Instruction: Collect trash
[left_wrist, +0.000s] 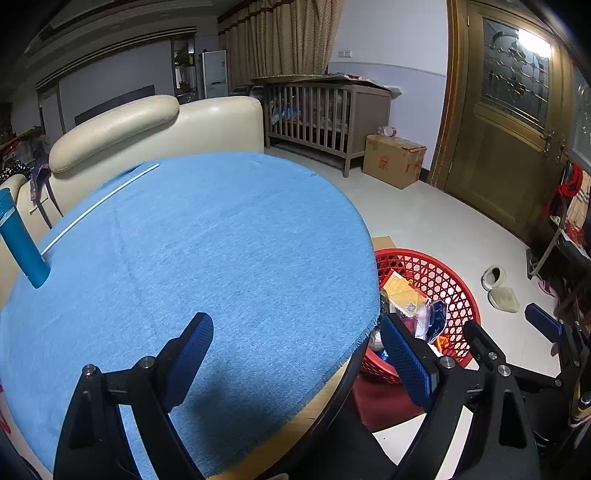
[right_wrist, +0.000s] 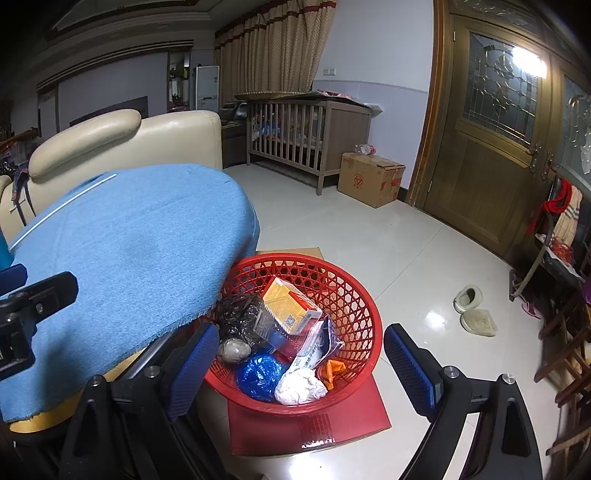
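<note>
The trash (right_wrist: 280, 332) is all piled in the red basket (right_wrist: 354, 295) on the floor, tucked beside the desk (left_wrist: 207, 236) for easy drops. Right gripper (right_wrist: 301, 350) hovers over it, jaws spread and empty; left gripper (left_wrist: 295, 343) over the cloth, likewise.

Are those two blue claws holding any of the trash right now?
No. The left gripper is open over the blue tablecloth, and the right gripper is open above the red basket.

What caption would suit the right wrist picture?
Open right tongs hover over a red basket filled with collected trash, beside the blue-covered table.
</note>
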